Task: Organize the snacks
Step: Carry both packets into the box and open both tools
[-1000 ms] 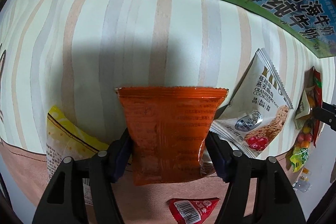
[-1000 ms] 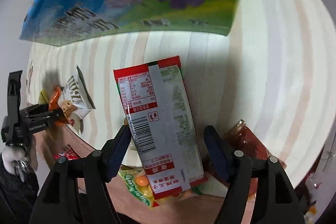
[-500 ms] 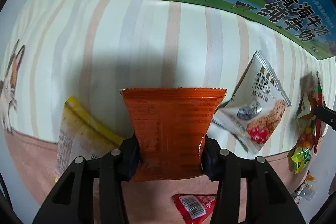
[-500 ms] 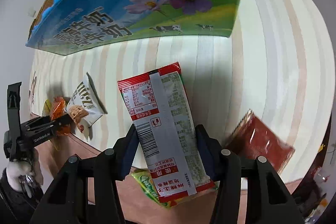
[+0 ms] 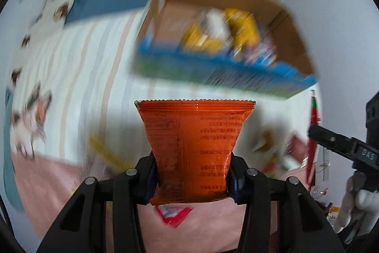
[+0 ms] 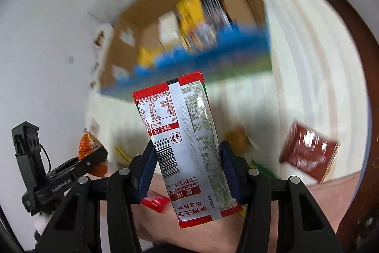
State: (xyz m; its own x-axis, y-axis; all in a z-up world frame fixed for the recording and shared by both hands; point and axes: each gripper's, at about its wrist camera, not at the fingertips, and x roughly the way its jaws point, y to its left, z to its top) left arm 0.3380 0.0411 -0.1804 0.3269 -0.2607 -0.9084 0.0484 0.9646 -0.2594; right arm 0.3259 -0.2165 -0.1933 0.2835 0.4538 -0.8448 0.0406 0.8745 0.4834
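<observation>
**Two Snack Packets Held Clear of the Striped Bed**

An orange packet [image 5: 193,153] was gripped by the left gripper [image 5: 193,178], its blue pads pressed against the packet's lower sides and its crimped top edge pointed away from the camera. A red and silver packet [image 6: 187,146] was clamped in the same manner by the right gripper [image 6: 187,170], tilted slightly, with its barcode and printed panel turned toward the lens. Both jaws were narrowed tightly onto their packets.

Beyond each packet, a cardboard box [image 5: 279,16] with a blue and green printed outer wall was seen on the far side of the striped cover [image 5: 78,68]. Blurred yellow and white packets were visible inside it.

On the cover below, several loose snacks were left lying: a dark red packet [image 6: 308,151] to the right, a small red packet [image 5: 174,212] near the pink border, and a yellow one [image 5: 106,151] to the left. Details were smeared by blur.
</observation>
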